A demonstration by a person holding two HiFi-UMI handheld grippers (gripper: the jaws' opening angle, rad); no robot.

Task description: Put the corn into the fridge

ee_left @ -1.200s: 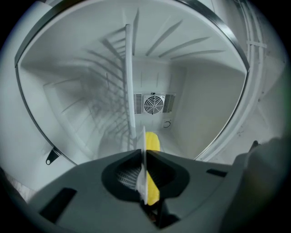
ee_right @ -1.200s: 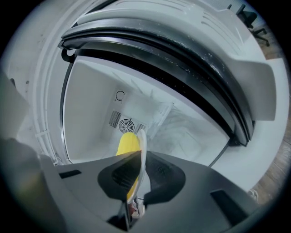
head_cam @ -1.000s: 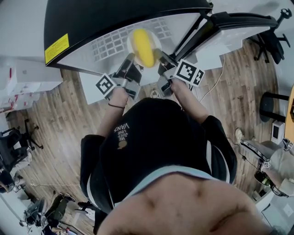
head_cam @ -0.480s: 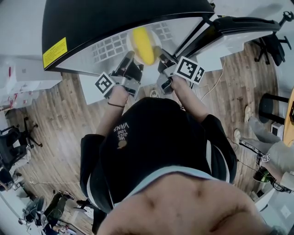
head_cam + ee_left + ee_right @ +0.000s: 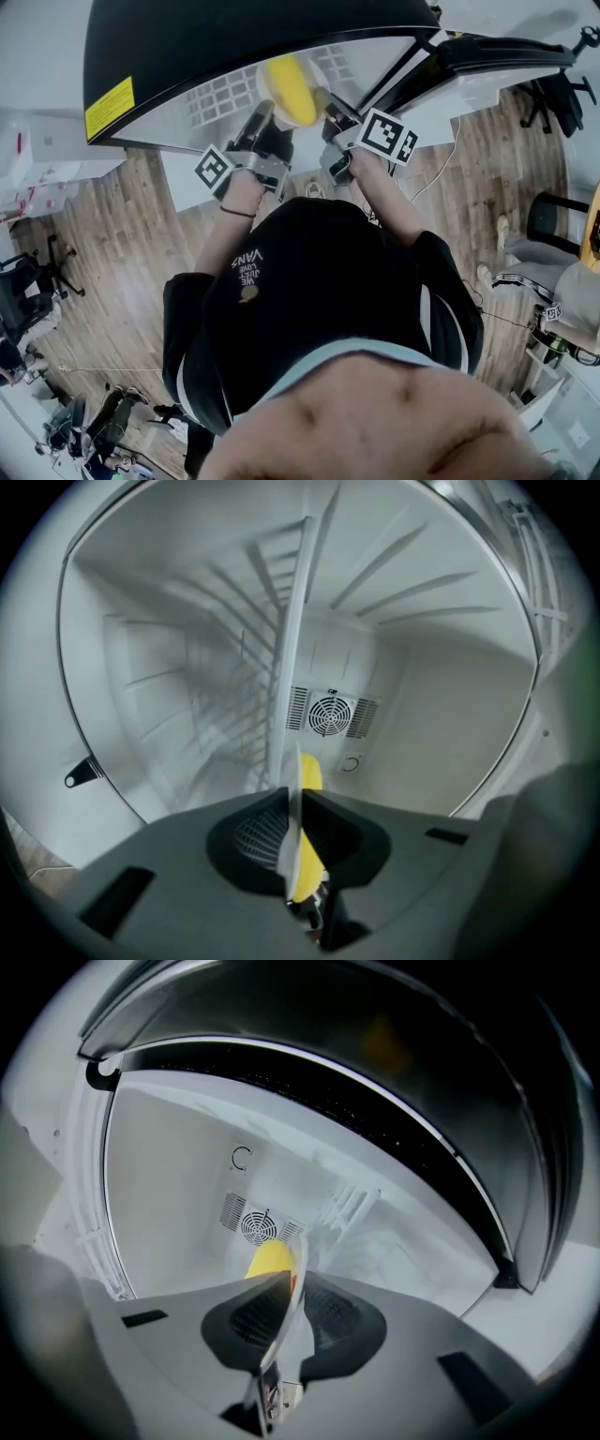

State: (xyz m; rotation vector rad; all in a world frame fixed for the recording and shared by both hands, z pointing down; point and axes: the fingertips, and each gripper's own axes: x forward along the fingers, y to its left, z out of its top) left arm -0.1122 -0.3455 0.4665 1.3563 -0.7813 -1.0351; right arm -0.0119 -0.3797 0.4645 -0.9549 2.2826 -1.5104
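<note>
Corn (image 5: pixel 289 86) sits on a white plate (image 5: pixel 291 817), held at the open mouth of the fridge (image 5: pixel 234 37), just inside the white compartment and not set down.

Around it:
- a wire shelf (image 5: pixel 220 94) to the left of the plate in the head view
- a round fan grille (image 5: pixel 330 712) on the back wall, straight ahead of the corn
- the fridge door (image 5: pixel 506 52), swung open to the right
- wooden floor (image 5: pixel 122 234), with office chairs well off to the left (image 5: pixel 28 300) and right (image 5: pixel 553 89)
- nothing between the plate and the back wall that I can see

Writing:
- a yellow sticker (image 5: pixel 108 97) on the black fridge top, print too small to read
- shirt print (image 5: pixel 248 267) reads "VANS" (upside down from this camera), smaller lines not clear

Left hand-held gripper (image 5: pixel 264 111): jaws pinched tight on the plate's thin rim, corn just beyond the tips. Right hand-held gripper (image 5: pixel 328 101): likewise clamped on the opposite rim, jaws nearly together with only the plate edge between them. The plate hangs between the two.
</note>
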